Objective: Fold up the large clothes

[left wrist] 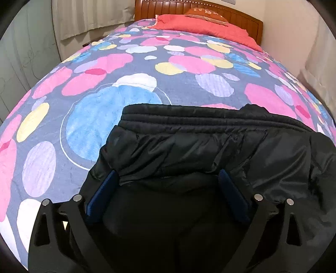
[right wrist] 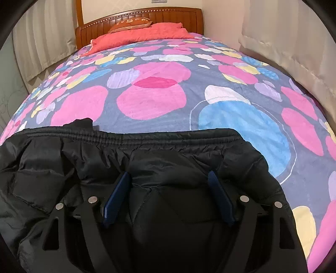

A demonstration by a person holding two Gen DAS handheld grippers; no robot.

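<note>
On the near end of the bed lies the black padded jacket [left wrist: 210, 147], spread across the patterned bedspread [left wrist: 105, 69], its ribbed elastic hem [left wrist: 199, 117] turned toward the headboard. We see the same jacket [right wrist: 105, 168] from the right wrist camera, where the gathered hem [right wrist: 147, 137] runs across the picture and a small dark flap pokes up beyond it at the left.

Left gripper [left wrist: 169, 177]: we note its blue pads [left wrist: 105, 189] standing wide apart, angled down over the jacket's quilted shell. Dark fabric fills the space between the two fingers. We cannot say for certain whether the pads touch the cloth at their tips, but they do not pinch it together; the cloth lies broad and loose between them.

Right gripper [right wrist: 169, 177]: same posture. Its blue pads [right wrist: 117, 193] are spread, with a bulge of quilted fabric between them, and no fold is clamped.

Surroundings, as we record them: bedspread [right wrist: 168, 100] in grey-blue with pink, blue, yellow and lilac blobs; a red pillow [left wrist: 205, 25] at the far end with a smaller orange cushion [left wrist: 205, 13] on top, against a wooden headboard [right wrist: 136, 16]; pale curtains [right wrist: 283, 42] along the sides.
</note>
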